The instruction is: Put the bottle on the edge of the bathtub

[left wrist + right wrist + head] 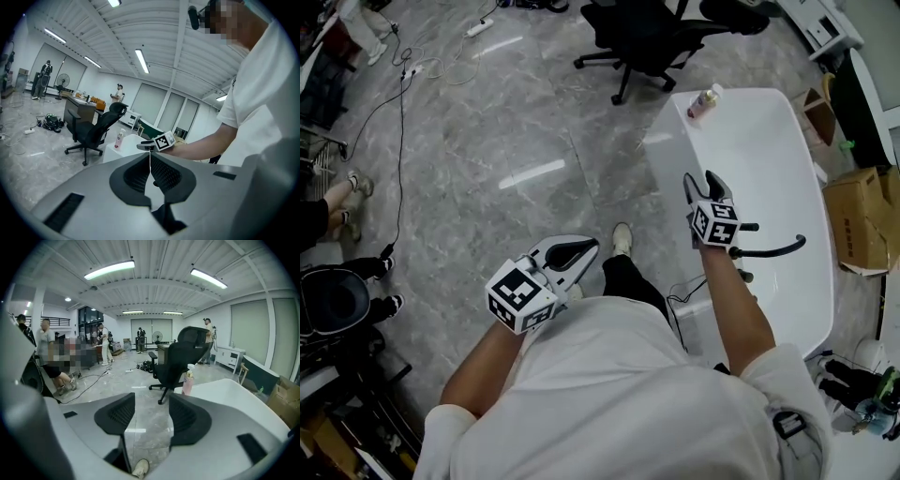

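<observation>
A small pink bottle with a white spray top (705, 101) stands upright on the far corner of the white bathtub's rim (675, 127). My right gripper (703, 180) hovers over the tub's near left rim, well short of the bottle. Its jaws stand apart with nothing between them; past them the right gripper view shows the bottle (188, 380) ahead and the tub (234, 399) to the right. My left gripper (586, 251) is held low by my body over the floor, jaws together and empty. In the left gripper view the bottle (120, 139) and the right gripper (147, 146) are far off.
A black office chair (647, 37) stands just beyond the tub's far end. A black curved tap (773, 251) arches over the tub. Cardboard boxes (862, 220) sit to the right. Cables (403, 84) trail over the grey floor, and a seated person's legs (337, 202) are at the left.
</observation>
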Motion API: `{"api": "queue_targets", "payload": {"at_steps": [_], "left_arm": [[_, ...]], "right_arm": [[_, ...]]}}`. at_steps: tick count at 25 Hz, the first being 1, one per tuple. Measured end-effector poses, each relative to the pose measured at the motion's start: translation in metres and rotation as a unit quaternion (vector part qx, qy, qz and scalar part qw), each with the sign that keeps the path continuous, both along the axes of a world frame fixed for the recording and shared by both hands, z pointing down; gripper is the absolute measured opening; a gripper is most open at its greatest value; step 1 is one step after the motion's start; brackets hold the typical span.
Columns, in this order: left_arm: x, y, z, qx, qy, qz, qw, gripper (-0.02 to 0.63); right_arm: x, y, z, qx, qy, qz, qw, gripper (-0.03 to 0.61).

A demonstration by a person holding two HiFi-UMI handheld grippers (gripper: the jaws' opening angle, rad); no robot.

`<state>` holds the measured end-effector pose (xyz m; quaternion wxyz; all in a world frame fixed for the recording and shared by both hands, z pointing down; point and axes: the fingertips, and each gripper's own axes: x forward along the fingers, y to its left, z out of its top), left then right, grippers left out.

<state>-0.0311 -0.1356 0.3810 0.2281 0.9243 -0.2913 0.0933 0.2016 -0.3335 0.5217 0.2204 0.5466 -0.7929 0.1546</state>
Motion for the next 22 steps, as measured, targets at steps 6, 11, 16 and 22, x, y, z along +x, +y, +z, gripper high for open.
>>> {"api": "queue_targets", "payload": {"at_steps": [6, 11, 16, 22], "left_arm": [[-0.024, 0.037, -0.01, 0.019, 0.011, -0.016, 0.9996, 0.018], [-0.048, 0.07, -0.013, 0.028, 0.009, -0.026, 0.9992, 0.018], [-0.073, 0.097, -0.008, 0.024, 0.011, -0.04, 0.9989, 0.018], [-0.084, 0.115, -0.004, 0.025, 0.012, -0.04, 0.9988, 0.018]], "right_arm": [[-0.043, 0.084, -0.027, 0.003, 0.01, -0.067, 0.998, 0.23], [-0.081, 0.142, -0.039, 0.002, 0.011, -0.113, 0.994, 0.222], [-0.112, 0.179, -0.055, 0.009, 0.0, -0.133, 0.991, 0.216], [-0.12, 0.206, -0.052, -0.001, 0.003, -0.13, 0.992, 0.213]]}}
